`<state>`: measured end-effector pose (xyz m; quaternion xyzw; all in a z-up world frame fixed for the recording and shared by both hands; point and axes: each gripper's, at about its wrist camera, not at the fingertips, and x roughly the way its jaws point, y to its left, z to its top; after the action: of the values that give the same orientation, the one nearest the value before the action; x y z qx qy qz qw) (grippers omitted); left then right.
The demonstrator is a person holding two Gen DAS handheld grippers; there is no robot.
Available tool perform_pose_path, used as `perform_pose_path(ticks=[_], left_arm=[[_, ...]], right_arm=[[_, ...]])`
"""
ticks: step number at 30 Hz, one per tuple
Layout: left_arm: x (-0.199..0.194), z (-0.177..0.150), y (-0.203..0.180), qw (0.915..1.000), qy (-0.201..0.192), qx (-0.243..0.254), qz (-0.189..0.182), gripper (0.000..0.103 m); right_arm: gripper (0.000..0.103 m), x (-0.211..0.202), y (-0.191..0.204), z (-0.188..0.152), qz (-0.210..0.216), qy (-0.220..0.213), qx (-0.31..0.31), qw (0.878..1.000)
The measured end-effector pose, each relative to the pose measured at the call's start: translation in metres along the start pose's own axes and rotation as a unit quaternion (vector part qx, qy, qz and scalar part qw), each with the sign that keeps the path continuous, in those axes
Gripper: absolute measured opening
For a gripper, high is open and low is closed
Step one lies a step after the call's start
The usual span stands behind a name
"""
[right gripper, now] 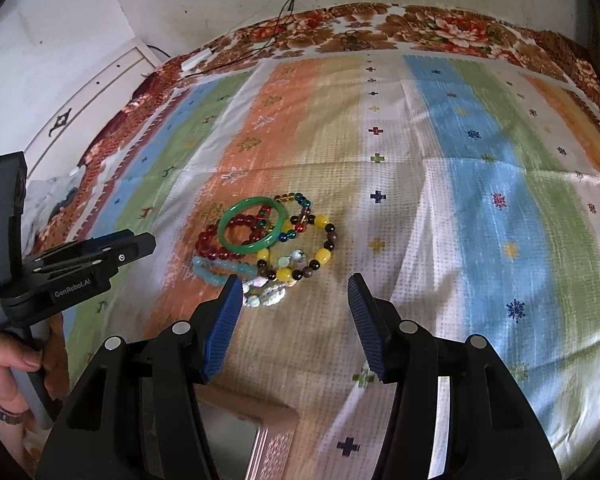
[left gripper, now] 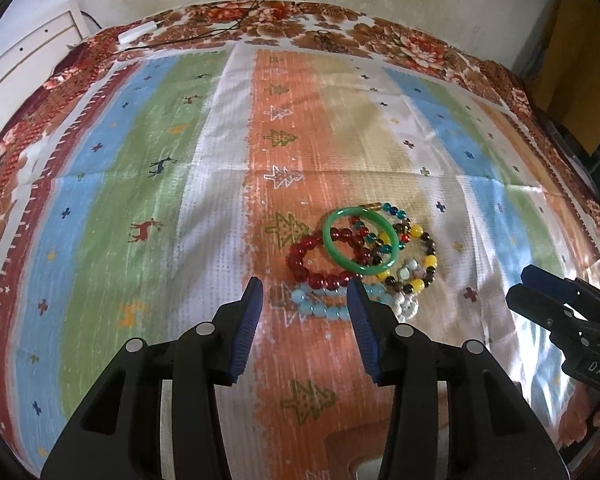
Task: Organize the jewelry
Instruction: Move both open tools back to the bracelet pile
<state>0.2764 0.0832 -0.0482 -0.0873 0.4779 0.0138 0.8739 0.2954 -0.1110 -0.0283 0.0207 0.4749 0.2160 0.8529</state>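
A pile of bracelets lies on the striped cloth. On top is a green bangle (left gripper: 360,240) (right gripper: 254,222), over a red bead bracelet (left gripper: 320,264) (right gripper: 220,246). A pale blue bead bracelet (left gripper: 320,308) (right gripper: 220,270), a yellow and dark bead bracelet (left gripper: 416,264) (right gripper: 312,256), a multicoloured strand (left gripper: 384,216) (right gripper: 296,204) and a whitish one (left gripper: 406,302) (right gripper: 266,294) lie around them. My left gripper (left gripper: 305,286) hangs open just before the pile, nothing between its blue pads. My right gripper (right gripper: 295,282) is open too, just right of the pile, empty.
A brown box with a grey inside (right gripper: 244,436) (left gripper: 360,456) sits at the near edge under the grippers. A floral blanket (left gripper: 412,48) borders the cloth, with a black cable (left gripper: 220,32) and a white plug (left gripper: 138,32) at the back. A white cabinet (left gripper: 28,52) stands left.
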Motion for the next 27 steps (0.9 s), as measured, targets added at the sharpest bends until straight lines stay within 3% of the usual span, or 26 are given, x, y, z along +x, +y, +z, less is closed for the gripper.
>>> perform_pose_path(ticks=[27], left_arm=[[0.062, 0.028, -0.008, 0.9985, 0.048, 0.012, -0.024, 0.04]], right_arm=[[0.055, 0.061, -0.02, 0.025, -0.029, 0.046, 0.015, 0.998]])
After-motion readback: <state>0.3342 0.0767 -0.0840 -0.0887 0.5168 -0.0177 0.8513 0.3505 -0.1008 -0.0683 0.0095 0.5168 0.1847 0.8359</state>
